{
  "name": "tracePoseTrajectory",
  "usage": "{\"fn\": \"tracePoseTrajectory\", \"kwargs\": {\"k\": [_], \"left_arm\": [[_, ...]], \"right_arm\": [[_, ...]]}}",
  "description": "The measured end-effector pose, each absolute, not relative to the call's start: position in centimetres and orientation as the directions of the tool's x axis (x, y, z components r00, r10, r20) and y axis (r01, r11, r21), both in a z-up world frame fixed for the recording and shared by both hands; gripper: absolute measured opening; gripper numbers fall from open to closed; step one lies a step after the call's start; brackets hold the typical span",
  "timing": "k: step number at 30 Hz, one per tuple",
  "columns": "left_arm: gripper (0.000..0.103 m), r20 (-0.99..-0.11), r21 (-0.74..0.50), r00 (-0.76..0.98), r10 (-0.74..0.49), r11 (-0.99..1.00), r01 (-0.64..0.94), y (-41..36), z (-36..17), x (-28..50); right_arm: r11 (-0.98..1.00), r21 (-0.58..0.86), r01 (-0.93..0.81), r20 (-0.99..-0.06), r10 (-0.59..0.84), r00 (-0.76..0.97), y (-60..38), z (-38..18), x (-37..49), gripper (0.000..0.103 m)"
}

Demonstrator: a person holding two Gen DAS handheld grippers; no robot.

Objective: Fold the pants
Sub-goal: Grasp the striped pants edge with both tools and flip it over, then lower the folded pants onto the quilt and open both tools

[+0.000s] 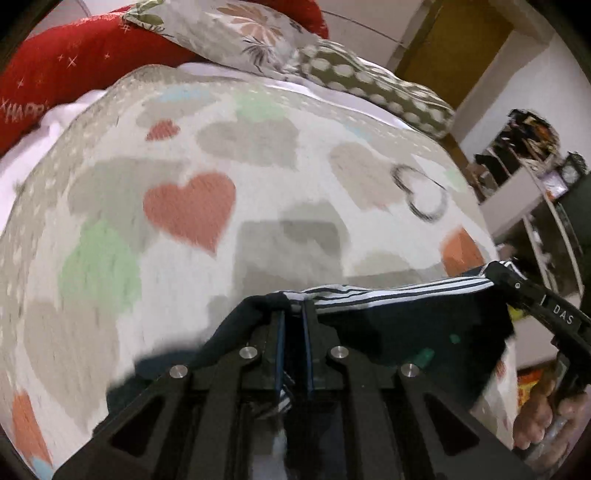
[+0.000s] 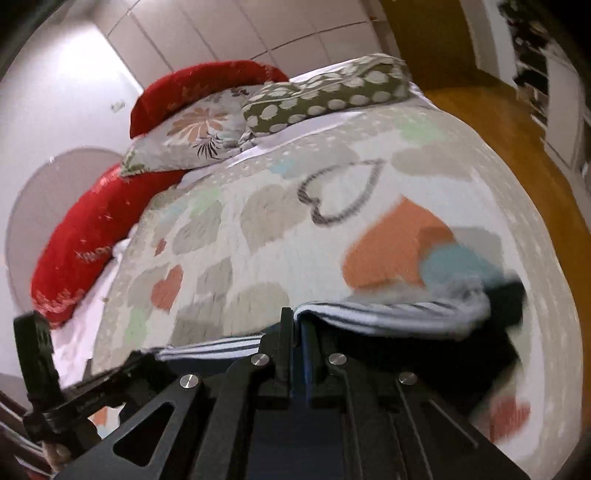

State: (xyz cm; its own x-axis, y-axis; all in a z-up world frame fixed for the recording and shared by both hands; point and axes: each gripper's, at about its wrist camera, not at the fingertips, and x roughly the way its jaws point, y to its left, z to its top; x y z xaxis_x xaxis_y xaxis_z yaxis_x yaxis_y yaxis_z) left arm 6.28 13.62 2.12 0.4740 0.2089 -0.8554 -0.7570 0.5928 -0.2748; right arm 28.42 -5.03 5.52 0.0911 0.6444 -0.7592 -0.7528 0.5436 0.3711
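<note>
The pants [image 1: 413,325] are dark navy with white side stripes, held up over the bed. My left gripper [image 1: 294,308] is shut on the striped edge of the pants. The cloth stretches right to my right gripper [image 1: 496,273], which pinches the same edge. In the right wrist view my right gripper [image 2: 295,321] is shut on the striped edge of the pants [image 2: 388,314]; the dark cloth hangs blurred to the right. My left gripper [image 2: 144,356] shows at lower left, gripping the striped edge.
The bed carries a white quilt with hearts [image 1: 192,210] [image 2: 332,221]. Red cushions [image 1: 74,70] [image 2: 85,236] and patterned pillows [image 1: 258,33] [image 2: 325,96] lie at its head. Wooden floor [image 2: 498,122] and shelves [image 1: 524,147] lie to the right.
</note>
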Motion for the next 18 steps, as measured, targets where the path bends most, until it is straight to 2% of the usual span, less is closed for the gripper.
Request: {"fn": "tracePoseTrajectory", "kwargs": {"k": [3, 5, 7, 8, 9, 10, 11, 12, 18], "left_arm": [[0.009, -0.875, -0.240, 0.428, 0.225, 0.568, -0.788, 16.8, 1.3, 7.3], [0.009, -0.878, -0.290, 0.446, 0.172, 0.551, -0.783, 17.9, 0.9, 7.0], [0.015, -0.846, -0.367, 0.518, 0.127, 0.566, -0.738, 18.3, 1.8, 5.9], [0.028, -0.828, -0.387, 0.547, 0.123, 0.580, -0.717, 18.0, 2.7, 5.0], [0.047, -0.813, -0.403, 0.569, 0.123, 0.587, -0.703, 17.7, 3.7, 4.0], [0.056, -0.793, -0.421, 0.596, 0.128, 0.592, -0.687, 17.2, 4.5, 2.9], [0.068, -0.779, -0.429, 0.612, 0.137, 0.595, -0.679, 16.6, 5.2, 1.4], [0.071, -0.784, -0.417, 0.603, 0.147, 0.596, -0.687, 16.0, 5.6, 0.0], [0.071, -0.901, -0.187, 0.390, 0.190, 0.643, -0.743, 10.4, 2.5, -4.8]], "right_arm": [[0.544, 0.308, -0.780, -0.795, 0.598, 0.103, 0.1, 4.2, 29.8, 0.007], [0.572, 0.277, -0.772, -0.817, 0.564, 0.124, 2.0, 3.4, 31.0, 0.017], [0.595, 0.282, -0.753, -0.806, 0.572, 0.149, 2.4, 3.8, 32.0, 0.019], [0.590, 0.324, -0.739, -0.782, 0.607, 0.142, 1.3, 4.4, 32.8, 0.028], [0.589, 0.343, -0.731, -0.764, 0.628, 0.148, 0.3, 4.9, 33.1, 0.036], [0.597, 0.350, -0.722, -0.747, 0.643, 0.169, -1.5, 5.5, 33.6, 0.054], [0.606, 0.337, -0.720, -0.745, 0.640, 0.190, -2.3, 5.9, 34.0, 0.064], [0.629, 0.308, -0.714, -0.740, 0.630, 0.236, -4.4, 6.3, 34.3, 0.064], [0.677, 0.177, -0.714, -0.802, 0.520, 0.295, -12.9, 4.0, 34.0, 0.065]]}}
